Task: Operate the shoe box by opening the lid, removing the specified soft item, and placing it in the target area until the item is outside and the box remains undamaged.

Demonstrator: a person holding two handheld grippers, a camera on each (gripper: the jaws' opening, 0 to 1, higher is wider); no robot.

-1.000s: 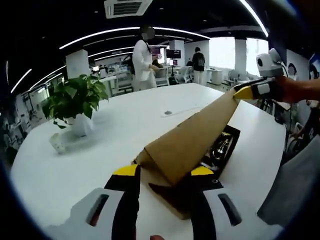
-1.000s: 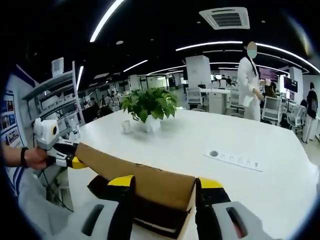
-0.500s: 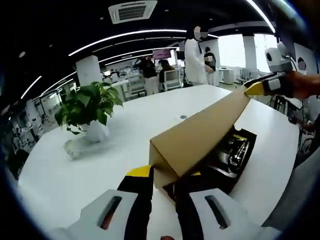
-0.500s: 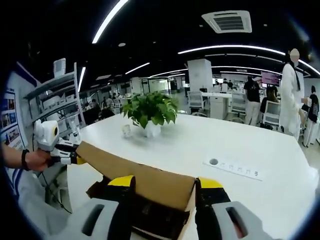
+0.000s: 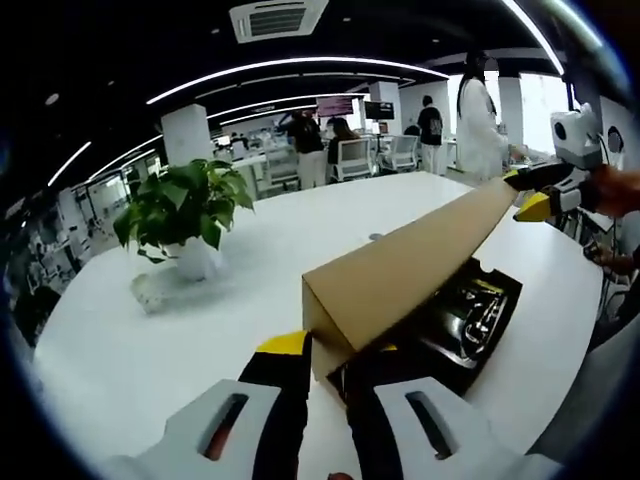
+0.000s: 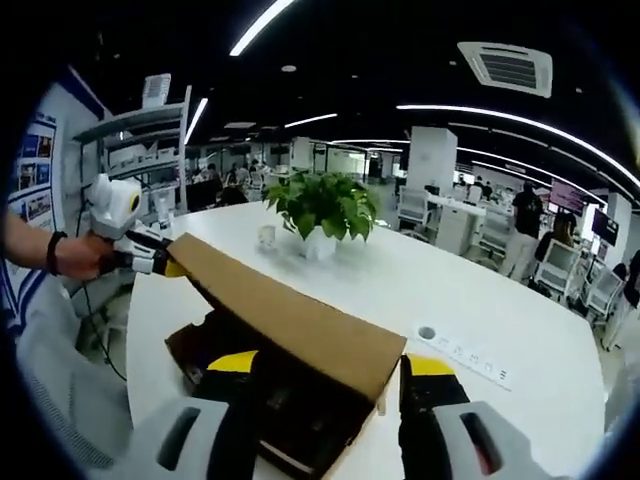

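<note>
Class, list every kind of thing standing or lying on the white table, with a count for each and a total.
Shoe box: 1
Cardboard lid: 1
Potted plant: 1
Small white cup: 1
Power strip: 1
Total: 5

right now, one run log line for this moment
phase: opening lid | lid: raised, held at both ends | shoe box: on white table | soft item: not identifiable

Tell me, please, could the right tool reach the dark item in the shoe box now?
Probably not yet: the right tool grips one end of the raised lid, which slants over the dark item. It would have to let go first.
</note>
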